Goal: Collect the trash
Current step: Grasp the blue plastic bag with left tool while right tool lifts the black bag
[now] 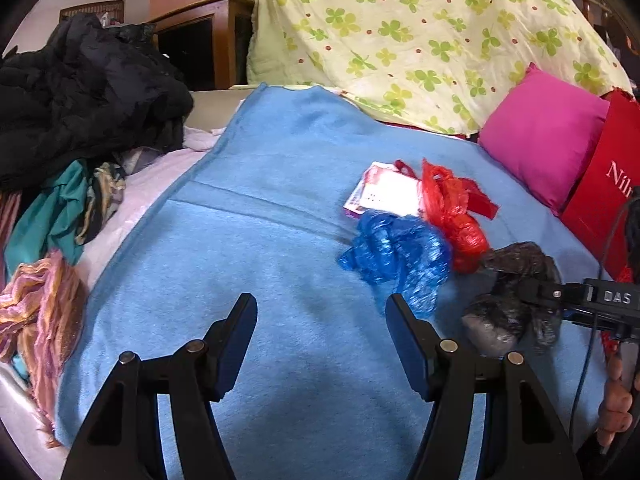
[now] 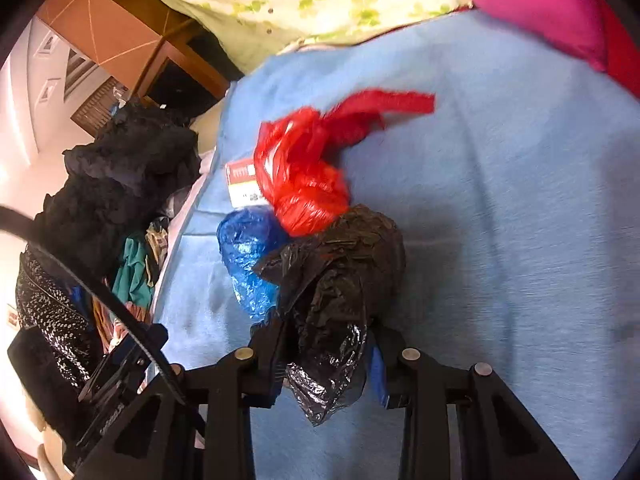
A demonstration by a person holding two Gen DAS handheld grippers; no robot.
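Observation:
Crumpled plastic bags lie together on a blue blanket (image 1: 280, 200): a blue bag (image 1: 396, 256), a red bag (image 1: 452, 204) and a black bag (image 1: 512, 292). A white and pink wrapper (image 1: 384, 194) lies behind them. My left gripper (image 1: 322, 312) is open and empty, just left of the blue bag. My right gripper (image 2: 326, 340) is shut on the black bag (image 2: 336, 280); the blue bag (image 2: 244, 248), red bag (image 2: 304, 176) and wrapper (image 2: 242, 184) lie beyond it. The right gripper also shows in the left wrist view (image 1: 536, 296).
A heap of dark clothes (image 1: 80, 92) and coloured cloths (image 1: 44, 312) lies at the left of the bed. A pink pillow (image 1: 548, 136), a red bag with lettering (image 1: 600, 196) and a clover-print sheet (image 1: 420, 32) bound the right and back.

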